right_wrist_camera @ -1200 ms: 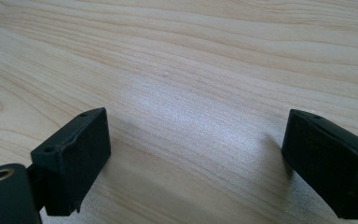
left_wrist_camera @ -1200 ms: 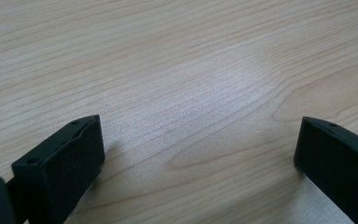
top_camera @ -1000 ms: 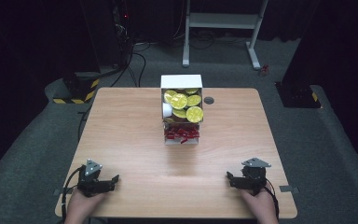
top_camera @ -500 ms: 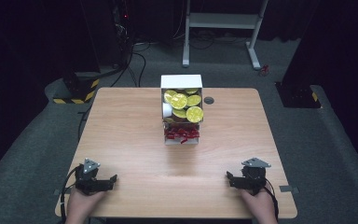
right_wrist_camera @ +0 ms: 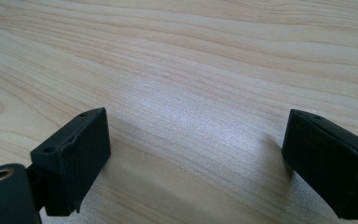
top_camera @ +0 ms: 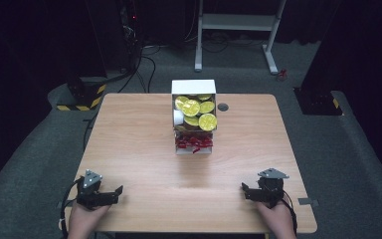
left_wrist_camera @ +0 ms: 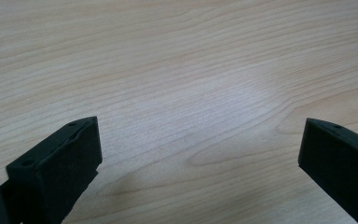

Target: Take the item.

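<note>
A white two-tier box (top_camera: 194, 87) stands at the far middle of the wooden table (top_camera: 139, 144). Its upper tier holds several yellow-lidded round pods (top_camera: 199, 113), its lower tier red wrapped items (top_camera: 193, 143). My left gripper (top_camera: 115, 191) rests near the front left edge, held by a hand, pointing toward the table's middle. The left gripper view has its jaws wide apart over bare wood, so my left gripper (left_wrist_camera: 198, 149) is open. My right gripper (top_camera: 243, 190) rests near the front right edge, pointing inward. In its own view my right gripper (right_wrist_camera: 193, 149) is open with nothing between its jaws.
A small dark round grommet (top_camera: 223, 107) sits in the tabletop right of the box. Beyond the table are a white metal frame (top_camera: 238, 30), cables on the grey floor and a yellow-black striped block (top_camera: 87, 94) at the left.
The left gripper has shifted slightly. The right gripper and the box have not moved.
</note>
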The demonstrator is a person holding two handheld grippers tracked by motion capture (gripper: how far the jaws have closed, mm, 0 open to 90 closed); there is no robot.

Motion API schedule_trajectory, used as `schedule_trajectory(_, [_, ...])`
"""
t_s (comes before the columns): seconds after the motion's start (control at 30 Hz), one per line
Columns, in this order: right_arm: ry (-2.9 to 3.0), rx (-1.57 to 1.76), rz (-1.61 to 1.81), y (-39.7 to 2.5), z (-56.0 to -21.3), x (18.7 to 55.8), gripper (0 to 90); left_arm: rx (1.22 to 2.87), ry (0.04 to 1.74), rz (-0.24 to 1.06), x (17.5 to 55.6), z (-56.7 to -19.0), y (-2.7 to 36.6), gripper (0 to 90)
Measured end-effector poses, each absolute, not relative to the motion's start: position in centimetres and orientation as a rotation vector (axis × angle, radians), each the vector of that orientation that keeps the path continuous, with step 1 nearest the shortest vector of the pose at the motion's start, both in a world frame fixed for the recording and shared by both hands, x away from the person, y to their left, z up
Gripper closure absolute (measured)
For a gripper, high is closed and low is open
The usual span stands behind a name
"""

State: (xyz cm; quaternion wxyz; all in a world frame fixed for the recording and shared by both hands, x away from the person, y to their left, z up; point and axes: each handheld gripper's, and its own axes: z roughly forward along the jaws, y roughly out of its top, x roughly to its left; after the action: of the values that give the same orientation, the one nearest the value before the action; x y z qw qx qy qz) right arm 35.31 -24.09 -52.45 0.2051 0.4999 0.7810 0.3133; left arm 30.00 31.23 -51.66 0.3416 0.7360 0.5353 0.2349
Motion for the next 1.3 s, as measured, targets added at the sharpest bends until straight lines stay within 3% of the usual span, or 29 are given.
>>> schedule_trajectory(1.3, [2.179,1.391,0.875,-24.1,-52.5,35.1,7.7,1.863,1.239,0.577,28.8,-48.7,27.9,0.5])
